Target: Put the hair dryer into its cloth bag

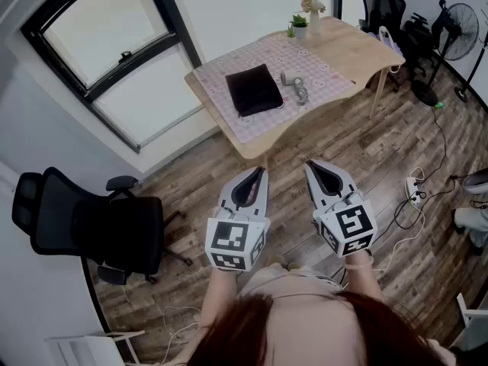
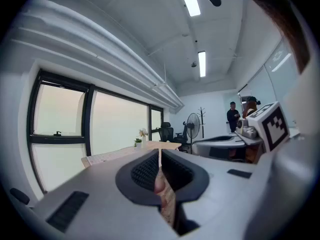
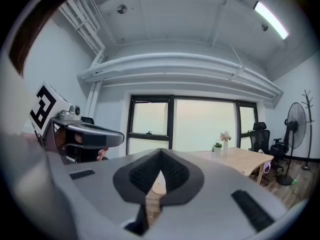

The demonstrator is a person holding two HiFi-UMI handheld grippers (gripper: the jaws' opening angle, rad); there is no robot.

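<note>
A black cloth bag [image 1: 253, 89] lies flat on the patterned mat of a wooden table [image 1: 358, 52] across the room. The grey hair dryer [image 1: 294, 83] with its coiled cord rests just right of the bag. My left gripper [image 1: 254, 173] and right gripper [image 1: 316, 167] are held side by side in front of me, well short of the table, both shut and holding nothing. In the left gripper view the left gripper [image 2: 160, 156] has its jaws closed tip to tip; the right gripper [image 3: 160, 156] looks the same in its own view.
Small potted plants [image 1: 300, 26] and a vase [image 1: 313, 12] stand at the table's far edge. A black office chair [image 1: 91, 223] sits to my left, a floor fan [image 1: 456, 36] and more chairs at the far right. A power strip and cables [image 1: 415, 189] lie on the wood floor.
</note>
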